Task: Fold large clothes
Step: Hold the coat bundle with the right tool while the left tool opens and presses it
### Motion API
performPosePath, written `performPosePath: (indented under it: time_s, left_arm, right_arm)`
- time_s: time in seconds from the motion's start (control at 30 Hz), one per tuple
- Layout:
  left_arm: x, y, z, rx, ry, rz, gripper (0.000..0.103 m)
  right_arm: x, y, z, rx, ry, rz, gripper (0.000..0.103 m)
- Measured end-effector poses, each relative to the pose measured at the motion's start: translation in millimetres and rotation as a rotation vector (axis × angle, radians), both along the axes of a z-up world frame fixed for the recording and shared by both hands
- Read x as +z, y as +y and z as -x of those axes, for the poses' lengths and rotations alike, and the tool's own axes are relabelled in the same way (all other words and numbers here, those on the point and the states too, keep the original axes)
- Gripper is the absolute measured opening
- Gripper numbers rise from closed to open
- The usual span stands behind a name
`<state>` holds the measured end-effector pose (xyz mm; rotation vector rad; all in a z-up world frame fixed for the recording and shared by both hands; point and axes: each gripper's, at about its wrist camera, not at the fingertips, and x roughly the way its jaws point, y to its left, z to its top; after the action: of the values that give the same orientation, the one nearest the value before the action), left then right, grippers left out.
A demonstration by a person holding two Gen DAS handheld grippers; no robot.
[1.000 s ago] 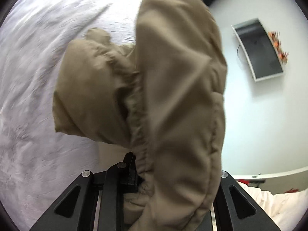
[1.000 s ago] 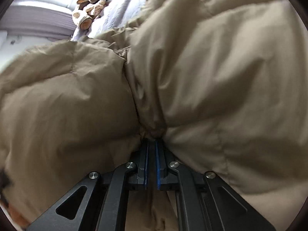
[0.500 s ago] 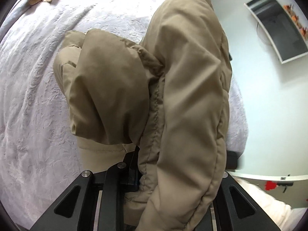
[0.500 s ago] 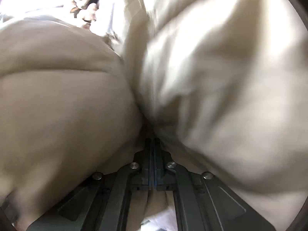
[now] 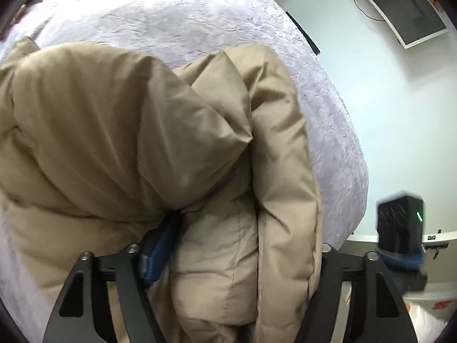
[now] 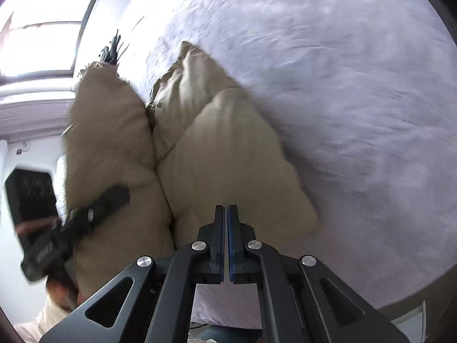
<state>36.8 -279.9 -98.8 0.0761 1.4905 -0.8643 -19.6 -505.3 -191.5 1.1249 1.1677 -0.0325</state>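
Pale lilac bedding with an embossed pattern covers the bed point(image 5: 200, 14), which fills most of both wrist views; beyond its edge stands a light wall carrying a curved dark-fronted shelf point(image 5: 400, 3), and the right wrist view catches a bright window point(image 6: 40, 34) at the far side.

On the bed lies the tan puffer jacket point(image 5: 114, 148), bunched into thick quilted folds near the mattress edge (its padded panels are doubled over one another, with one long panel running down the right side of the heap).

The left gripper point(image 5: 237, 260) has its jaws opening, set wide on either side of the jacket's lower folds; the blue pad of one finger point(image 5: 160, 251) sits against the fabric under an overhanging fold, while the other finger is mostly hidden behind the long panel, so no pinch on the cloth shows.

The right gripper point(image 6: 227, 243) is closed with its pads together and nothing between them, poised over the jacket's edge and the bedding beside it. It also shows as a blurred dark block at the right of the left wrist view.
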Motion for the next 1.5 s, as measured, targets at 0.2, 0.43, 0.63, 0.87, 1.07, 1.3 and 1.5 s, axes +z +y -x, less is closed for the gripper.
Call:
performPosePath:
  time_s: [0.2, 0.43, 0.63, 0.87, 1.07, 1.3, 1.5]
  left_arm:
    - [-11, -22, -28, 0.037, 0.093, 0.032, 0.085]
    - [0, -53, -56, 0.005, 0.084, 0.015, 0.085]
    - [70, -18, -50, -0.020, -0.194, 0.065, 0.085]
    - [39, 21, -91, 0.092, -0.377, -0.144, 0.085]
    - [-6, -21, -94, 0.074, -0.391, -0.194, 0.085]
    - [-27, -49, -97, 0.063, -0.393, -0.246, 0.085]
    - [-28, -43, -98, 0.070, -0.386, -0.237, 0.085]
  right_arm:
    - [39, 3, 23, 0.064, -0.125, 0.059, 0.072]
    - [71, 56, 10, 0.268, -0.265, 0.093, 0.080]
    - [37, 51, -3, 0.085, -0.106, 0.190, 0.010]
    - [-12, 27, 20, 0.019, 0.008, 0.131, 0.010]
    - [-25, 19, 18, 0.010, 0.017, 0.117, 0.012]
    - [-39, -14, 27, 0.006, 0.037, 0.031, 0.017]
    - [14, -40, 47, -0.016, 0.023, 0.187, 0.031]
